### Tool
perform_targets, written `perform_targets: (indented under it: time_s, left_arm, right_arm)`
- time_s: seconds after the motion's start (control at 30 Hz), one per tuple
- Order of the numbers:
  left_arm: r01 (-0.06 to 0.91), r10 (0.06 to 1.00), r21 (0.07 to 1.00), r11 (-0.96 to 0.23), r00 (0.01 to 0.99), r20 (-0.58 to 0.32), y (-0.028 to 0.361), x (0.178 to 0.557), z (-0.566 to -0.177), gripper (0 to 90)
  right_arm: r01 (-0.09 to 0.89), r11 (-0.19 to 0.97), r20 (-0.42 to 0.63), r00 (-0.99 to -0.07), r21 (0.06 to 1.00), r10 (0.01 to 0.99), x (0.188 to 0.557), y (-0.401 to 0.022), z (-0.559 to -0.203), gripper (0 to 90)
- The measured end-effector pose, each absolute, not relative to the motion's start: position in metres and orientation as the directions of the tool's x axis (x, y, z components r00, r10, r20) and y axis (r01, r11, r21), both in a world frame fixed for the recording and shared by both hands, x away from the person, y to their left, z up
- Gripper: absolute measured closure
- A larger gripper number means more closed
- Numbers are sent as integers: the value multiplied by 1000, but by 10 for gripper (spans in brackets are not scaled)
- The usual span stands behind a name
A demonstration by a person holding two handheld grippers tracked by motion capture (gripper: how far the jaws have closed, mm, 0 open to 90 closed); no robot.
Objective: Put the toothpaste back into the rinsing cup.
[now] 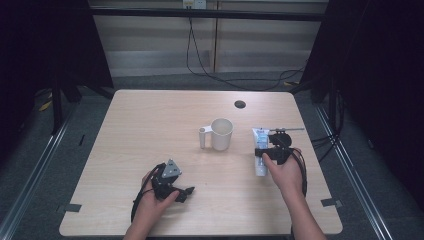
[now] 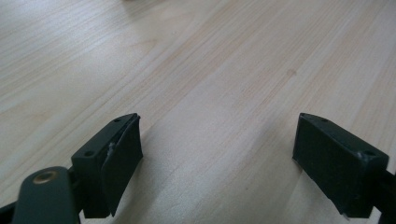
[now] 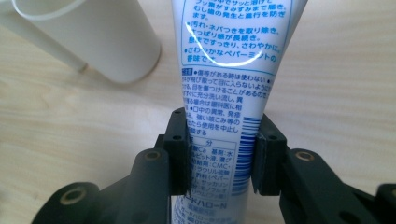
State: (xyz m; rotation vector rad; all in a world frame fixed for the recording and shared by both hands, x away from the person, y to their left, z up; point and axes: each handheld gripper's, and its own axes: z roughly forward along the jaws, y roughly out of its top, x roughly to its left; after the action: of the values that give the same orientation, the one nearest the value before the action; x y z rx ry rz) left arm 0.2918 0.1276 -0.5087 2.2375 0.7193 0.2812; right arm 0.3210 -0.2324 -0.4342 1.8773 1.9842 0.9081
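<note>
Right tongs [image 3: 221, 154] clamped on the lower body of a white plastic toothpaste tube with blue print [image 3: 229, 88], black pads pressing both of its sides. Left tongs [image 2: 219, 163] spread wide apart, nothing between them, poised low over bare wood. In the high view, right tongs [image 1: 272, 150] gripped in a hand at the right side of the surface, the tube [image 1: 260, 150] lying lengthwise beneath them, just right of a cream plastic cup with a side handle [image 1: 218, 134]. Left tongs [image 1: 172, 182] held near the front edge, well apart from tube and cup, a grey three-cornered plate on top.

Pale wood-grain rectangular surface with rounded corners [image 1: 150, 125], a dark round cable hole [image 1: 240, 104] near its far edge. Around it, grey floor, black drapes at both sides, a pale panelled wall behind with black cables [image 1: 200, 60] hanging down and trailing across the floor.

From the right gripper view alone: Japanese text and a barcode on the tube, a curved glare across its print, and the cup [image 3: 93, 37] close at upper left. From the left gripper view alone: fine grain of the surface [image 2: 210, 70] and a small dark spot in it. From the high view alone: both forearms, the room, and how the things lie relative to one another.
</note>
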Motion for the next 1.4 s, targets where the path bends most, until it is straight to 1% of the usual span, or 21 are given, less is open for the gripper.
perform_targets:
  time_s: [0.1,0.13,0.17,0.27,0.6,0.77,0.9,1.1,1.4]
  left_arm:
    - [409,576,723,-557,818,-20,128,292,-509,152]
    - [409,575,723,-557,818,-20,128,292,-509,152]
    - [409,575,723,-557,818,-20,128,292,-509,152]
    - [410,576,723,-556,817,-20,128,292,-509,152]
    - [409,576,723,-556,818,-20,128,292,-509,152]
    - [409,576,723,-557,818,-20,128,292,-509,152]
    - [409,575,723,-557,818,-20,128,292,-509,152]
    - [409,576,723,-557,817,-19,128,292,-509,152]
    - [410,575,723,-556,818,-21,128,292,-509,152]
  right_arm:
    - [752,-45,229,-143,658,963,318,-235,-431,646]
    - [713,-48,224,-156,699,962,317,-237,-430,646]
    - [713,-48,224,-156,699,962,317,-237,-430,646]
    - [668,-64,238,-173,741,956,315,-238,-428,646]
    - [518,-58,202,-226,854,953,309,-231,-420,646]
    - [470,-58,193,-245,881,950,309,-226,-419,644]
    - [461,-70,204,-246,885,948,310,-223,-421,643]
    - [410,-73,196,-264,909,944,309,-220,-423,642]
    - [348,-65,180,-308,935,934,310,-212,-420,638]
